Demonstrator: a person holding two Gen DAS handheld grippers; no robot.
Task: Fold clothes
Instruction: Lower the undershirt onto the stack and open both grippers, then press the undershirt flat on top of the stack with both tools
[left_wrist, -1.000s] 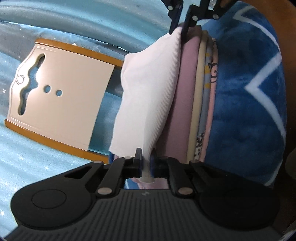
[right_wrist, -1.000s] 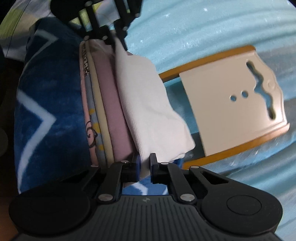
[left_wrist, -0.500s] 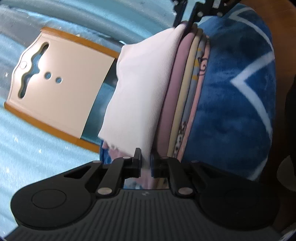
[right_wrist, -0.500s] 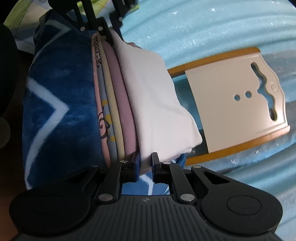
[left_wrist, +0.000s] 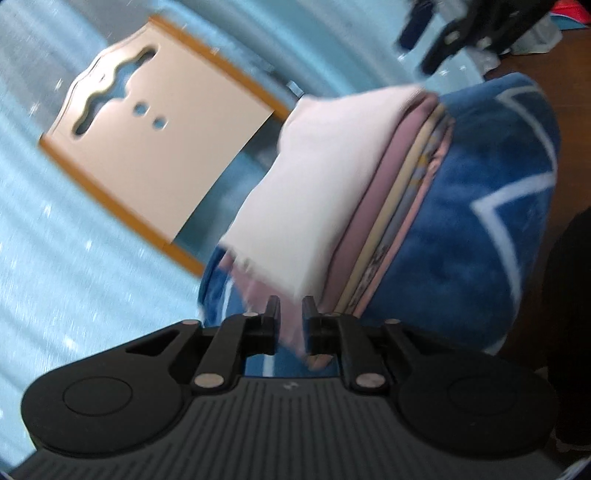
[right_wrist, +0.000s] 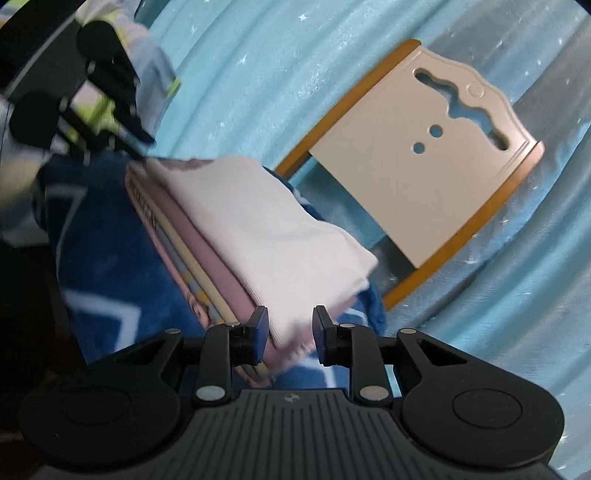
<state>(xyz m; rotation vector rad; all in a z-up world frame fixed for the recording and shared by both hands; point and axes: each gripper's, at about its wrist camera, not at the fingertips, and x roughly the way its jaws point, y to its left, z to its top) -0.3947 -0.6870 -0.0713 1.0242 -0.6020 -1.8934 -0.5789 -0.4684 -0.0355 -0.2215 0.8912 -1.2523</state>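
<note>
The right tool (right_wrist: 288, 328) stands with its jaws parted and nothing gripped; the near corner of the white garment (right_wrist: 273, 236) lies just in front of the gap. The left tool (left_wrist: 289, 314) shows a narrower gap, also empty, with the white garment's frayed corner (left_wrist: 314, 192) just ahead of its tips. That garment sits folded on top of a stack of folded clothes (right_wrist: 199, 258), which rests on a blue blanket (right_wrist: 99, 229) toward the centre left of the right wrist view. Beyond, at upper right, a folding board (right_wrist: 424, 184) lies on the light blue bed cover (right_wrist: 258, 74). The step in hand appears to be the release after stacking. The next move likely calls for drawing both tools clear without dragging the top layer, then fetching another garment to the board.
</note>
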